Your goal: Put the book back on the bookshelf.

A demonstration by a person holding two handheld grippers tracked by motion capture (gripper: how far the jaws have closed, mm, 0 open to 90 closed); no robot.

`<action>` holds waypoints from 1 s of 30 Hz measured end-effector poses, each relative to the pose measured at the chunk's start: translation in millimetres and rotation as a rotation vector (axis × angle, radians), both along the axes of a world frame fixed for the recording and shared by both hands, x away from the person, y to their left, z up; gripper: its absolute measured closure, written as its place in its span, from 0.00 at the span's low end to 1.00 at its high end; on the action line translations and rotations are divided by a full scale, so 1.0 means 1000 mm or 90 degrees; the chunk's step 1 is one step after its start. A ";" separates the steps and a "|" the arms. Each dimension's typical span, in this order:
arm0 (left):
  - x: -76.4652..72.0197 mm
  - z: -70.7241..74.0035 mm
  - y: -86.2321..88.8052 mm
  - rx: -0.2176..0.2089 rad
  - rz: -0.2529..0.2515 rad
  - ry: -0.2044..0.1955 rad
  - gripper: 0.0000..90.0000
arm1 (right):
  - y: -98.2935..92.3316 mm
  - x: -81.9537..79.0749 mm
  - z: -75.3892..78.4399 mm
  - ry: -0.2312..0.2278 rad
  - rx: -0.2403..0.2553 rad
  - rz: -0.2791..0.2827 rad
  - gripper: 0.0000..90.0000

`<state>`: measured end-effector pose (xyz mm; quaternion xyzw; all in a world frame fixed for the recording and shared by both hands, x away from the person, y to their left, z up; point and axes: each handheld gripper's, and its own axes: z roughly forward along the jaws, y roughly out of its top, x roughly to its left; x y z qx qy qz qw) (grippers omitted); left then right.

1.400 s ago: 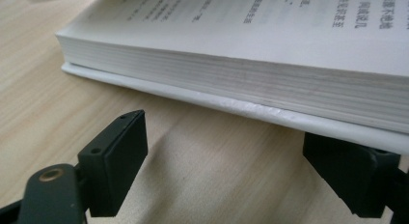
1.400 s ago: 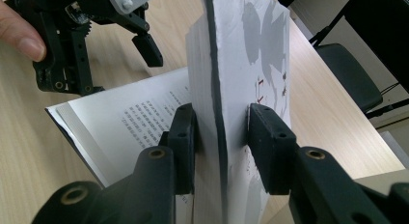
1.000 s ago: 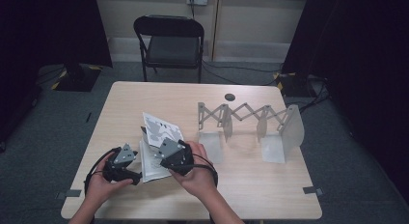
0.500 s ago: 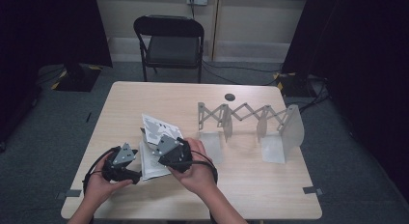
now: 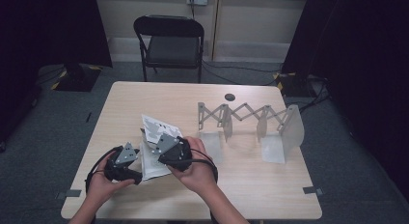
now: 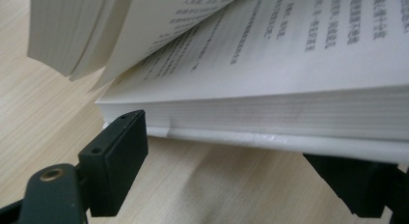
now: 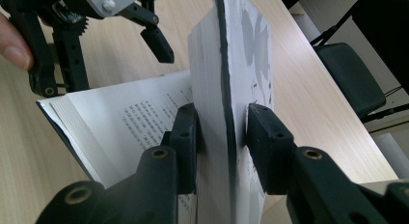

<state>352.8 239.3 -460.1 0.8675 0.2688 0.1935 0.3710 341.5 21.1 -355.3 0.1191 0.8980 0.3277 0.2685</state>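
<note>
Book (image 5: 155,151): lies open on the near left part of the table (image 5: 251,185), between the two hands; its front cover and a sheaf of pages stand lifted, and the lower block of pages rests flat on the wood.
Left gripper (image 5: 137,170): at the book's left edge, jaws spread wide; in the left gripper view they straddle the thick lower block (image 6: 270,118) and I see no pad pressing on it.
Right gripper (image 5: 155,143): jaws clamped on the raised cover and pages (image 7: 226,89), holding them upright above the open spread.
Folding rack (image 5: 251,120): a grey accordion stand with panels, well apart to the right of the book.
Chair (image 5: 170,40): black, behind the far edge of the table.
Risk, slip: the clamped sheaf is thin and smooth, so it may slide out of the right pads and the book would flop shut.
Risk, tear: a hard pull on the cover while nothing pins the lower block may strain the spine or drag the whole book across the table.
Risk, crease: the loose pages fanning by the left jaws could be caught and bent if those jaws close.
Writing: lines of printed Chinese text on the open pages, too small and slanted to read; the cover shows grey shapes with no legible title.
</note>
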 end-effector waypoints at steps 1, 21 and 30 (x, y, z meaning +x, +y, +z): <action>0.000 0.001 0.000 0.004 -0.001 -0.005 0.20 | 0.001 0.000 0.000 0.001 0.001 0.000 0.73; -0.002 0.005 -0.001 -0.003 -0.033 -0.019 0.32 | 0.003 0.001 0.003 0.006 -0.017 0.011 0.73; -0.002 0.006 0.000 -0.005 -0.031 -0.024 0.33 | 0.004 0.002 0.004 0.008 -0.018 0.011 0.73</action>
